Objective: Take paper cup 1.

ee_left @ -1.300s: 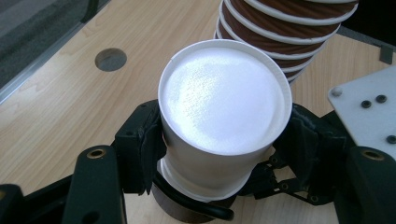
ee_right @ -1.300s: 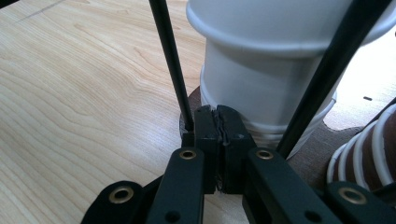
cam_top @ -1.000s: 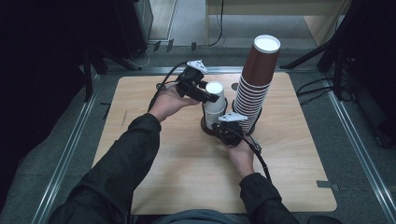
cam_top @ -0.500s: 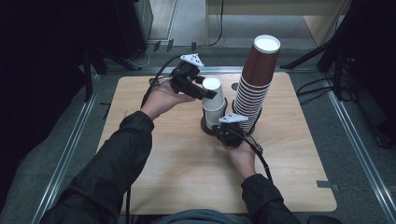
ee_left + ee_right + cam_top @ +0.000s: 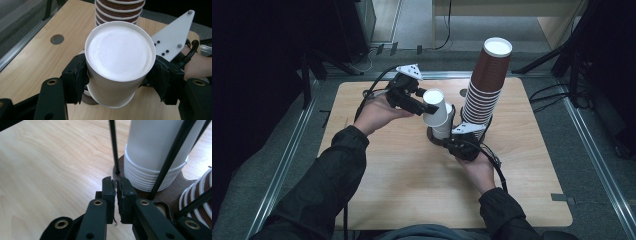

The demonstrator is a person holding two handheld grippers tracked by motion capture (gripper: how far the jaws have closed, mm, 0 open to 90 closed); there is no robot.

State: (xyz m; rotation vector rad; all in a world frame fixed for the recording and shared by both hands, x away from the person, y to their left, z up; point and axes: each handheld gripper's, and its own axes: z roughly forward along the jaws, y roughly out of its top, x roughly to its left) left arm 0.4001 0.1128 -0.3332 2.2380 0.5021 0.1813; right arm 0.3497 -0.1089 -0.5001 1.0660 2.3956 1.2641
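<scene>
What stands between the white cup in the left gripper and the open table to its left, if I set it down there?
Nothing visible. The left gripper holds the white cup above the white stack; the bare table to its left holds just the person's forearm. The brown stack is on the other side.

A light wooden tabletop (image 5: 387, 200) is lying over grey floor (image 5: 607, 200), with a small round hole (image 5: 462, 92) showing at its far side. Metal rails (image 5: 287, 160) are running along the left and right. Black cables (image 5: 547, 95) are trailing on the floor at the right, and pale wooden furniture (image 5: 512, 7) is standing beyond.
</scene>
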